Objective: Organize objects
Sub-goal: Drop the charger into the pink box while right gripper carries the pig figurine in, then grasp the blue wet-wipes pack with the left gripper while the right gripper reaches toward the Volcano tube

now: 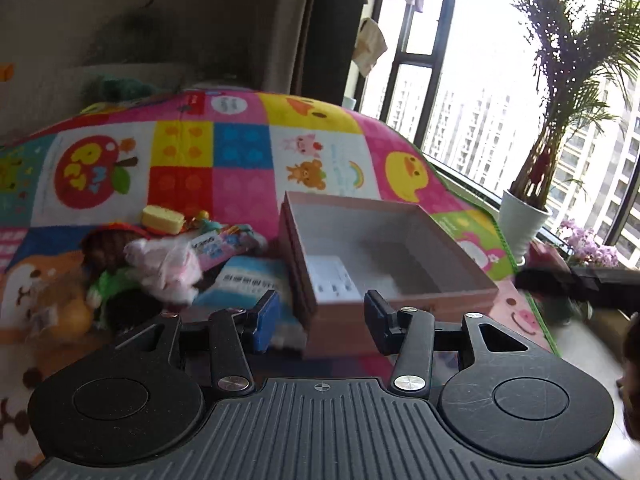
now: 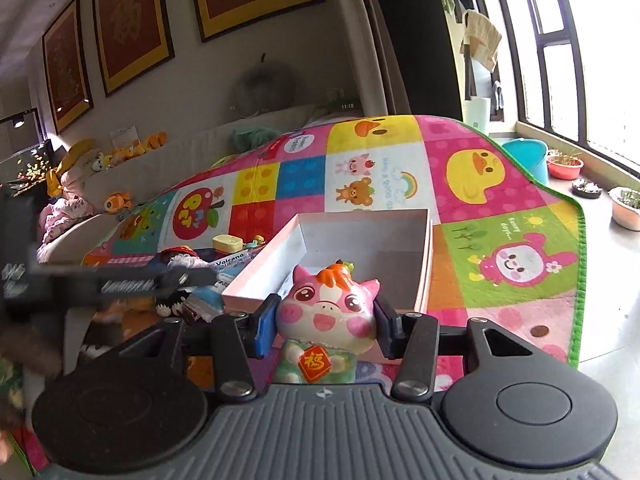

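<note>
While above box (image 2: 360, 240), tongs (image 2: 326, 322) around pig toy (image 2: 326, 312).

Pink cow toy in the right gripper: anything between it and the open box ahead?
Nothing visible. The right gripper holds the pink cow toy just short of the pink box's near wall. The box is open-topped, with one white card inside. The clutter pile lies left of that path.
</note>
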Available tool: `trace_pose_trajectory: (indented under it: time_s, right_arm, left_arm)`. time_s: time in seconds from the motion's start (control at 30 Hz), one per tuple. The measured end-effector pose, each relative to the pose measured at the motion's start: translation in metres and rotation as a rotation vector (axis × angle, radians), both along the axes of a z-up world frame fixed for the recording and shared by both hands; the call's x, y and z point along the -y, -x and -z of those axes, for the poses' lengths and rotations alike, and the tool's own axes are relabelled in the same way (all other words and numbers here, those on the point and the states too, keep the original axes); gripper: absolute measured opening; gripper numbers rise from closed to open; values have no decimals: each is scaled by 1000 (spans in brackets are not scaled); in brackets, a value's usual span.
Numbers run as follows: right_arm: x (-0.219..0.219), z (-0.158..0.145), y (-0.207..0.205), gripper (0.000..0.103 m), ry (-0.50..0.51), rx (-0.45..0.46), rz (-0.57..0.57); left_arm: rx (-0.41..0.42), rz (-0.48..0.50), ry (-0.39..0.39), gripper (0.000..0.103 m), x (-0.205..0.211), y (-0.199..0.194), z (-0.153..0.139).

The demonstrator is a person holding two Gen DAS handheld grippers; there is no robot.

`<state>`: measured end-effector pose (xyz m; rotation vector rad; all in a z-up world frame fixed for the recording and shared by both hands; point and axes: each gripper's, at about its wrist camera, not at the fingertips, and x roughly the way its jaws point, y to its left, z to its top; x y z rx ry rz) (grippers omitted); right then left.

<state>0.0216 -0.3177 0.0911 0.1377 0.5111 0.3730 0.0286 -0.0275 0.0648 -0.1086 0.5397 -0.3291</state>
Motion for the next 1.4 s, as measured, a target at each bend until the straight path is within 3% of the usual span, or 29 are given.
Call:
trace_pose_trajectory:
  time_s: [0.17,0.3,0.43,0.53,0.73,0.83,0.9,1.03,1.17,1.23,1.3,1.4]
  right_arm:
    - [-24,-2,-88,48,-37,-128,24]
    - [-46,18,-142,48,17,-200,90]
    - [-64,40,-151,60,73,-298,95]
    - [-75,34,-141,66,118,-315,75]
    - [-119,-17,-144,75,156,-280,8]
    - [-162,-29,-178,85,81,-332,-59]
    - [-195,-21,-208,88,68,-390,-76]
    - [-268,16,-266,88,177,-457,-60]
    - [-332,45,-291,88,374,-381,-106]
    - [-353,54,-298,81,459,-343,-116]
    - [-358,58,-304,39,520,-336,-146]
    - [-346,55,-313,33,563,-330,-174]
  left_arm:
    - [-73,-41,33,51,-33,36,31]
    - [-82,-120,55,51,-63,46,41]
    - [-79,-191,104,51,-90,45,39]
    - [-87,-230,147,51,-107,30,28]
    - [34,-330,219,51,-143,-5,5]
    - [131,-390,277,51,-161,-14,22]
    - [137,-463,329,51,-173,-20,39]
    - [110,-515,411,51,-192,-22,59]
    - [91,-505,431,51,-197,-22,61]
    - [91,-489,434,51,-196,-22,60]
    - [89,-478,434,51,-195,-21,61]
    - [78,-464,464,51,-198,-21,61]
